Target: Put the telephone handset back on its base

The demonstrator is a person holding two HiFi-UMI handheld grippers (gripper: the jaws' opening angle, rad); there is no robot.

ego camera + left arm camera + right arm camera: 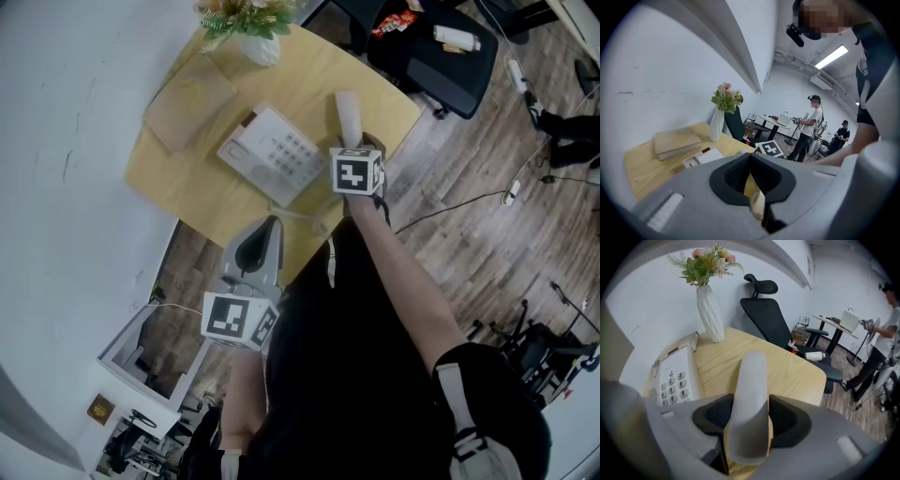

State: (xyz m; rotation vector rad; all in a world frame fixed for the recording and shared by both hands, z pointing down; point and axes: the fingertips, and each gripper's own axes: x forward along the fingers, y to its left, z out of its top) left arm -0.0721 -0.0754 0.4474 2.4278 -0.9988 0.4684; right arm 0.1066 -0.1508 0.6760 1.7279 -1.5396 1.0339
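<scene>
Right tool (749, 420) around the handset (753, 376)

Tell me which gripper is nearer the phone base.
Right. The right gripper sits just beside the base, gripping the handset; the left gripper hangs back at the near edge of the table, jaws shut.

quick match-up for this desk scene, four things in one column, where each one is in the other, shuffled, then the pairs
1 white telephone handset
2 white ribbed vase of flowers
3 tan closed book
4 black office chair

A lying flat on the wooden table
B beyond the table's far side
C between the right gripper's jaws
D standing upright at the table's far corner

Pairs: 1-C, 2-D, 3-A, 4-B
</scene>
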